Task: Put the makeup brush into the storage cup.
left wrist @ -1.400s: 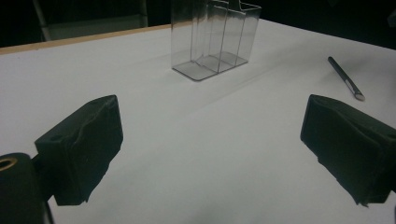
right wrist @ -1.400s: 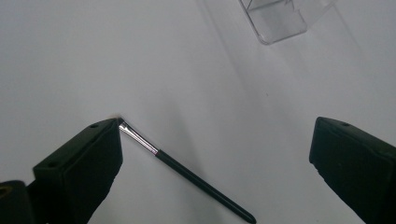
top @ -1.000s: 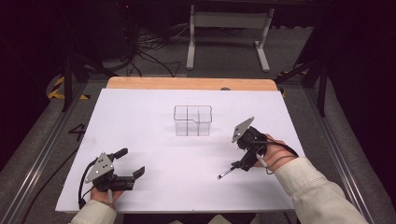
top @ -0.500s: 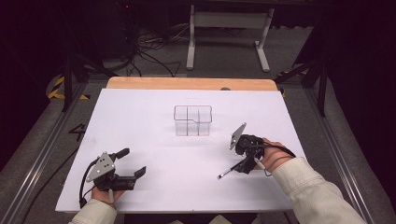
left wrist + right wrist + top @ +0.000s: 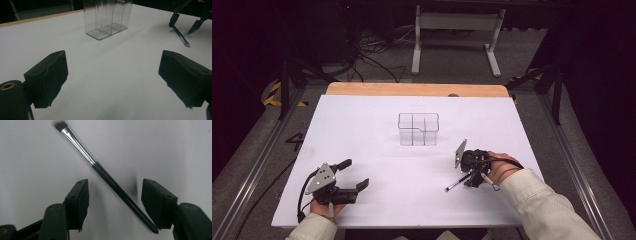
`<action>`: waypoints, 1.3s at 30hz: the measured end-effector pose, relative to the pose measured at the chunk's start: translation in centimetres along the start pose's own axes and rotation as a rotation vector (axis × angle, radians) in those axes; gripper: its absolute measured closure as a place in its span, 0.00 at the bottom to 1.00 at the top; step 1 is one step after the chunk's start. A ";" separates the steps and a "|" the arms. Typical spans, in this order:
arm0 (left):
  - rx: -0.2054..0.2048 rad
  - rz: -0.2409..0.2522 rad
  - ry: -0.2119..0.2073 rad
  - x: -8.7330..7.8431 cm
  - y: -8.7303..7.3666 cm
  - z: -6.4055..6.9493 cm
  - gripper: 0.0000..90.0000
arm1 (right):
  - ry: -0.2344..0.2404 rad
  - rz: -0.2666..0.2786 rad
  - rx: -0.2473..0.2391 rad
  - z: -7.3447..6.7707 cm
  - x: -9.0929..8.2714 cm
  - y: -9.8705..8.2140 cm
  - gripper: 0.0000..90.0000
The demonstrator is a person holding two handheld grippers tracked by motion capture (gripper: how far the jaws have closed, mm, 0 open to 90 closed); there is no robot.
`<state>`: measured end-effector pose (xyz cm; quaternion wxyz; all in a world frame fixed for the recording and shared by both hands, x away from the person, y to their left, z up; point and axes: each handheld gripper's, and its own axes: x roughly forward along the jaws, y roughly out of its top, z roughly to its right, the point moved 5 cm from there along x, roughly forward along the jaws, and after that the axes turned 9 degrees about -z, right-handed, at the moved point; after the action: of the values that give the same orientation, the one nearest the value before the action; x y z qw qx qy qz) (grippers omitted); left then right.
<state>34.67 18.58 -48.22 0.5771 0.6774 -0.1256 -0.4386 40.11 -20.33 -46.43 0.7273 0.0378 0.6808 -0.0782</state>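
A slim makeup brush (image 5: 456, 184) with a black handle and silver ferrule lies flat on the white table (image 5: 362, 120), right of centre. My right gripper (image 5: 469, 181) points down over it. Its jaws have just been closing, and the brush (image 5: 110, 181) runs diagonally between them. Its handle end is close to the right pad (image 5: 156, 202), and I see no pad pressing on it. My left gripper (image 5: 355, 173) rests open near the front left edge with nothing between its pads (image 5: 50, 75). A clear plastic organizer (image 5: 418, 129) with compartments stands mid-table, beyond both grippers.
The left gripper view shows the organizer (image 5: 107, 17) ahead and the right gripper (image 5: 184, 23) with the brush (image 5: 180, 37) at far right. A wooden strip (image 5: 412, 89) borders the table's far edge. Behind it stand a white-legged frame (image 5: 457, 30) and floor cables (image 5: 367, 55).
The right gripper has sunk toward the table over the brush handle, and its jaws now stand narrower around it. The left gripper has stayed put.
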 end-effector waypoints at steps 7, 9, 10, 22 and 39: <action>-0.002 -0.001 -0.002 0.0 0.0 0.0 0.10 | 0.002 -0.033 -0.052 -0.2 0.4 0.5 0.55; 0.010 -0.004 -0.001 0.0 0.0 -0.1 0.11 | 0.002 -0.033 -0.065 -0.3 0.3 0.6 0.59; 0.009 -0.004 -0.002 0.0 0.0 0.0 0.11 | 0.011 -0.029 -0.074 -0.5 0.4 0.6 0.62; 0.009 -0.006 -0.005 0.0 0.0 0.0 0.12 | 0.041 -0.071 -0.131 -1.2 0.3 0.9 0.91; 0.008 -0.005 -0.002 0.1 0.0 0.0 0.11 | 0.002 0.003 -0.062 -0.8 -1.5 0.5 0.94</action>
<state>34.71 18.55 -48.25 0.5730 0.6796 -0.1262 -0.4402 39.35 -19.58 -44.97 0.7275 0.0164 0.6837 -0.0555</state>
